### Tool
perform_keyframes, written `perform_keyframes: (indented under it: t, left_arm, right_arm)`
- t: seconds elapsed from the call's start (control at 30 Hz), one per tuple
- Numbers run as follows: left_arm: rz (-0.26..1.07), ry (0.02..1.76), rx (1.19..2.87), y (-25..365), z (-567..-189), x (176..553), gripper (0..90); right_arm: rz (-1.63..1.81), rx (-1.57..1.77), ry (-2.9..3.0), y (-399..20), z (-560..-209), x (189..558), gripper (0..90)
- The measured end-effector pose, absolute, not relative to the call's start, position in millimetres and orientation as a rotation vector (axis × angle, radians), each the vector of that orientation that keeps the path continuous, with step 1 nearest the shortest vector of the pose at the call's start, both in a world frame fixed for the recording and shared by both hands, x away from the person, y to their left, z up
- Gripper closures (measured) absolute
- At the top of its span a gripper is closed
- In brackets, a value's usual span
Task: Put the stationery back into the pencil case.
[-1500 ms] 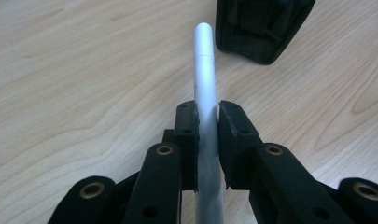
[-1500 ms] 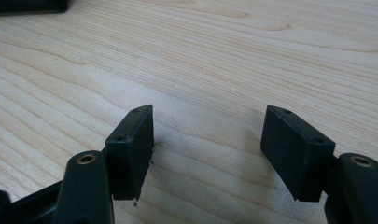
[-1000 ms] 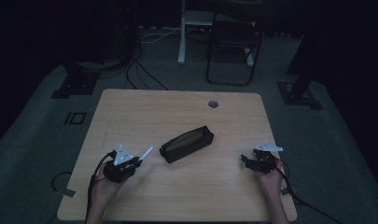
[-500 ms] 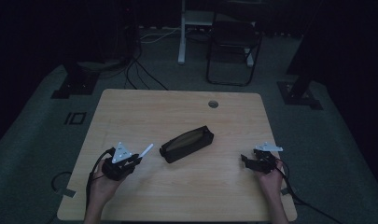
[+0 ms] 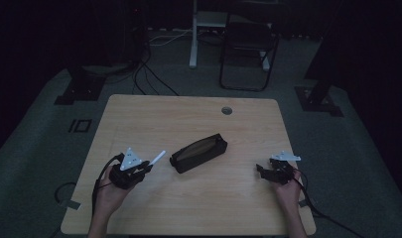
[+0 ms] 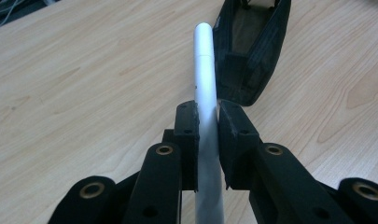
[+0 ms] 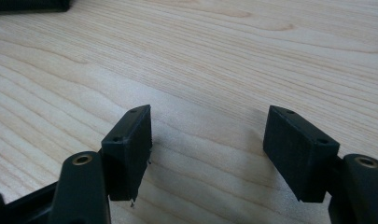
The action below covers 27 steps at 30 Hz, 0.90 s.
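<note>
A white pen (image 6: 204, 79) sticks out between the pads of my left gripper (image 6: 207, 122), which is shut on it; the pen (image 5: 157, 157) points at the near end of a black pencil case (image 5: 198, 152). The case (image 6: 252, 51) lies unzipped on the wooden table (image 5: 188, 114), its mouth facing the pen tip. In the high view my left gripper (image 5: 148, 165) is held at the table's front left. My right gripper (image 7: 207, 140) stands open over bare wood with nothing between its fingers; in the high view my right gripper (image 5: 260, 170) is at the front right.
A round cable hole (image 5: 227, 110) sits near the table's far edge. Beyond the table stand a folding chair (image 5: 248, 49) and a white post (image 5: 192, 34), with cables on the dark floor. Each gripper's cable trails off the front edge.
My left gripper has drifted slightly with the pen, its tip staying aimed at the case. The right gripper has not moved.
</note>
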<state>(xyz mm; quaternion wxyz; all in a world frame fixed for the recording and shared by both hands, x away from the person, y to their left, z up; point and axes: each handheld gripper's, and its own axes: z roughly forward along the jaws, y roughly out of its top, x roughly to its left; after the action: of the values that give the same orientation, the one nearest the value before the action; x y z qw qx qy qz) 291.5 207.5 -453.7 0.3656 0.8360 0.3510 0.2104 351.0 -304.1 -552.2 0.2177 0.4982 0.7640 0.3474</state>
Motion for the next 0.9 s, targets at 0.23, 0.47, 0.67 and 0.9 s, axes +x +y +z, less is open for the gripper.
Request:
perform_keyframes:
  t: [0.23, 0.47, 0.67, 0.9]
  left_arm:
    - [0.537, 0.889, 2.153, 203, -448, 293, 78.7]
    - [0.539, 0.881, 2.138, 201, -443, 295, 78.7]
    - [0.542, 0.863, 2.136, 199, -438, 297, 78.8]
    - [0.552, 0.852, 2.128, 197, -433, 298, 78.7]
  right_arm:
    - [0.962, 1.38, 2.116, -304, -552, 351, 32.4]
    - [0.962, 1.38, 2.116, -304, -552, 351, 32.4]
    - [0.962, 1.38, 2.116, -304, -552, 351, 32.4]
    - [0.962, 1.38, 2.116, -304, -552, 351, 32.4]
